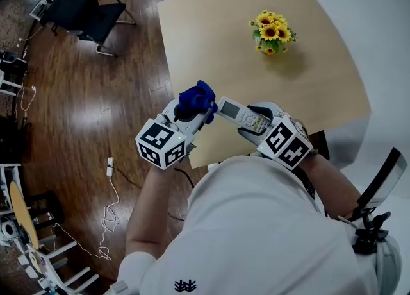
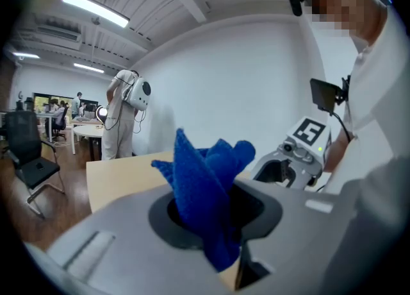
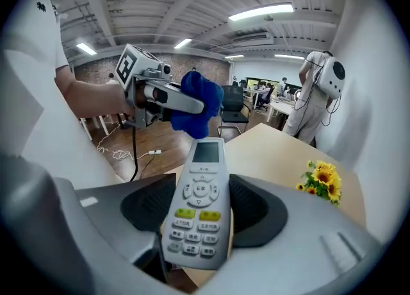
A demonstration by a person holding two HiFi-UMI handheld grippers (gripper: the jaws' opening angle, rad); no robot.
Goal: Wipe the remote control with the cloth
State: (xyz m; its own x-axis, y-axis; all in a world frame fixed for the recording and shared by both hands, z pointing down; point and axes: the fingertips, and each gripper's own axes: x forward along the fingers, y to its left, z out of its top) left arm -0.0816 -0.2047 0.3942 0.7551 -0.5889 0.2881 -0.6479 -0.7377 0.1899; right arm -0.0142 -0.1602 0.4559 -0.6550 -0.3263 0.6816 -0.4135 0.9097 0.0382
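My right gripper [image 3: 200,223] is shut on a white remote control [image 3: 198,201] with a small screen and yellow buttons, held face up over the table's near edge. In the head view the remote control [image 1: 242,115] points left toward the blue cloth [image 1: 196,99]. My left gripper [image 2: 214,223] is shut on that bunched blue cloth [image 2: 206,178], which sticks up from between its jaws. In the right gripper view the cloth [image 3: 198,109] hangs right at the remote's screen end; I cannot tell if they touch.
A light wooden table [image 1: 224,37] carries a bunch of sunflowers [image 1: 271,32] near its far right. A black chair [image 1: 83,11] stands on the dark wood floor at left, with a white cable [image 1: 110,191] lying below it. A person in white [image 2: 122,120] stands beyond the table.
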